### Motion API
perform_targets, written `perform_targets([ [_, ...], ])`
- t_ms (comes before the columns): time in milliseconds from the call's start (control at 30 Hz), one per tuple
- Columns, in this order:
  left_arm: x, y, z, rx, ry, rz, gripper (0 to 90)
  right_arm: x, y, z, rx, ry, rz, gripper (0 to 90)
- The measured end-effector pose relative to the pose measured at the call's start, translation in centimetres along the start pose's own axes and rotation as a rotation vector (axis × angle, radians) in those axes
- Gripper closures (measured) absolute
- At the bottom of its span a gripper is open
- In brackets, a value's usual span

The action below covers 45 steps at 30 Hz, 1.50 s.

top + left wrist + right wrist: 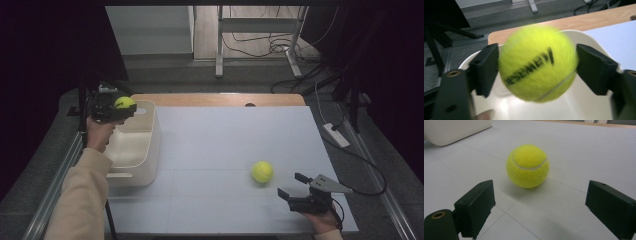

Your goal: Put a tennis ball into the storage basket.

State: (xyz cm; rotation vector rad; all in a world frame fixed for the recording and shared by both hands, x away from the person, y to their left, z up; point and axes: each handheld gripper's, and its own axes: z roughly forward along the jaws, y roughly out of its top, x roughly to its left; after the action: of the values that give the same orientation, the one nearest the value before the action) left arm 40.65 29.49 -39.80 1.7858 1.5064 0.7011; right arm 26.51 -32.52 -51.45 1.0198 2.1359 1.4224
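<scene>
Left gripper [116,109] is hovering over the cream plastic bin [150,150] at the table's left edge. Its jaws are standing apart around a tennis ball [537,62]; the ball is blurred, a sliver of gap is showing at the right pad, and the left pad is looking just clear or barely touching, so no firm grip. Bin interior is lying directly beneath the ball.

Right gripper [300,192] is resting low near the table's front right corner, jaws wide apart, nothing between them. A second tennis ball [527,166] is sitting on the table just ahead of those jaws, with nothing in the way.

Surface: white table top [225,145] with faint seams, wooden strip [220,99] along the far edge. Beyond, grey floor, a metal stand [260,30], loose cables [270,45], and a power strip [336,135] at right.
</scene>
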Motion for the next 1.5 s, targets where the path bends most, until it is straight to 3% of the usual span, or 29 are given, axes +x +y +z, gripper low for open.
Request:
perform_targets([
  [200,-0.5,0.1,-0.8,-0.041,-0.046,0.006,11.8,0.0,0.0,0.0,0.000,0.000,0.000,8.4],
  [467,-1.2,-0.6,-1.8,-0.112,-0.186,-0.012,9.0,-0.2,0.0,0.0,0.000,0.003,0.007,8.4],
  [667,-2.2,-0.7,-2.9,-0.158,-0.257,0.002,8.1,-0.2,0.0,0.1,-0.005,0.001,0.012,8.4],
  [733,-3.2,-0.9,-3.6,-0.186,-0.301,0.013,8.2,-0.3,0.1,0.1,-0.007,0.001,0.014,8.4],
  [967,-4.9,-1.2,-3.9,-0.198,-0.347,0.057,7.7,-0.2,0.2,0.5,-0.003,0.006,0.014,8.4],
  [1233,-6.1,-1.2,-4.3,-0.231,-0.415,0.062,8.4,0.0,0.2,0.4,-0.007,0.000,0.009,8.4],
  [1500,-7.9,-1.2,-4.2,-0.234,-0.465,0.087,9.0,-0.1,0.0,-0.2,-0.013,-0.007,0.009,8.4],
])
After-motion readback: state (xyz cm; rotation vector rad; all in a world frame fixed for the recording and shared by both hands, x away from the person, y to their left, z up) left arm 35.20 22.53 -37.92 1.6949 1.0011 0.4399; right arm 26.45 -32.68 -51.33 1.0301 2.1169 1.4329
